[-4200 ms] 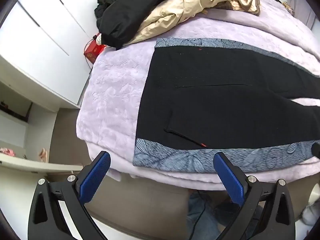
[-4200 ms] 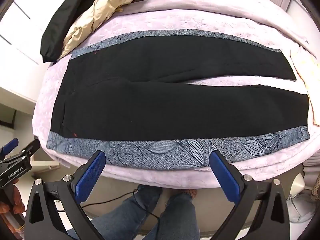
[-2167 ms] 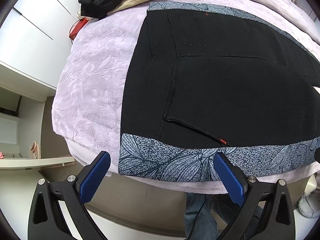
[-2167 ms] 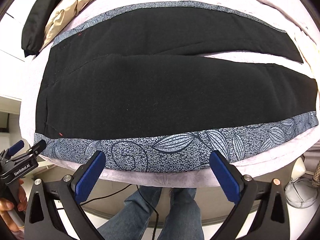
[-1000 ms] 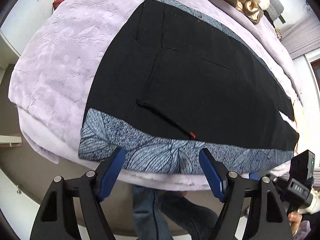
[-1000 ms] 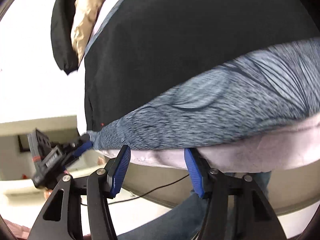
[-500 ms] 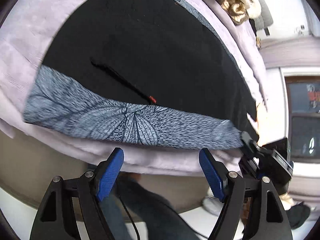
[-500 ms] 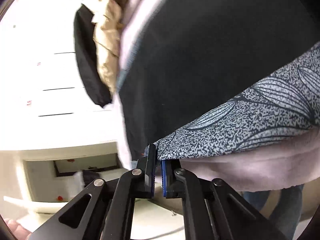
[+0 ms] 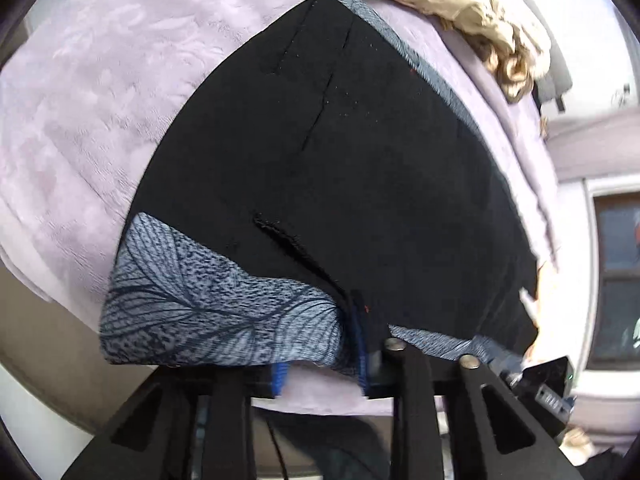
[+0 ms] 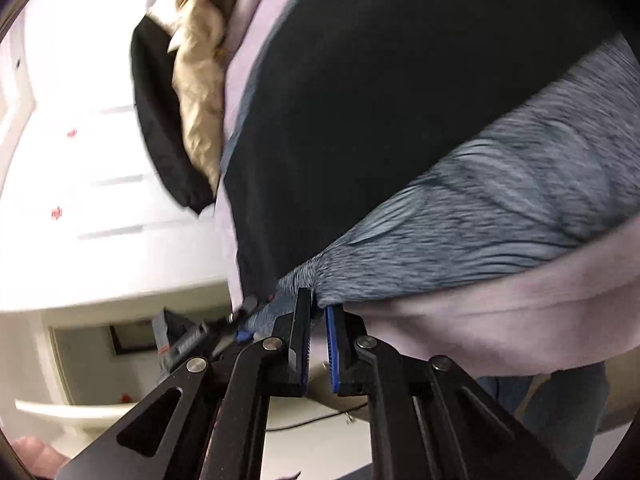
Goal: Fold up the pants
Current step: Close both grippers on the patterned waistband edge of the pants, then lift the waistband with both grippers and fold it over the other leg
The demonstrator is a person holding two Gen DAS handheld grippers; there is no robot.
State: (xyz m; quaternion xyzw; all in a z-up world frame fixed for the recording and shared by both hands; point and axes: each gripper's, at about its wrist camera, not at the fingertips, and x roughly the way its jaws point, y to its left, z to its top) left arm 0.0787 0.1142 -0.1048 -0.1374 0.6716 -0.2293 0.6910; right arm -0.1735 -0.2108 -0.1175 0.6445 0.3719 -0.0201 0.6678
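Black pants (image 9: 340, 160) with a grey leaf-patterned side band (image 9: 200, 300) lie flat on the lilac bed cover (image 9: 100, 100). My left gripper (image 9: 320, 364) is shut on the near band by the pocket slit, and the cloth bunches between its blue pads. In the right wrist view the same pants (image 10: 400, 100) and band (image 10: 500, 200) fill the frame. My right gripper (image 10: 318, 308) has the band's edge pinched at its tips, and its jaws are opening slightly. Each gripper shows in the other's view: the right gripper's body (image 9: 540, 384) and the left gripper's body (image 10: 192, 340).
A pile of beige and black clothes (image 9: 440, 0) lies at the far side of the bed, also seen as clothes (image 10: 200, 92) in the right wrist view. White cabinets (image 10: 80, 160) stand to the left. A window (image 9: 616, 280) is at the right. A person's jeans leg (image 10: 560, 420) stands below the bed edge.
Both grippers came in to the near patterned edge and closed on it. The right closed first; the left went from wide open to shut and bunched the band.
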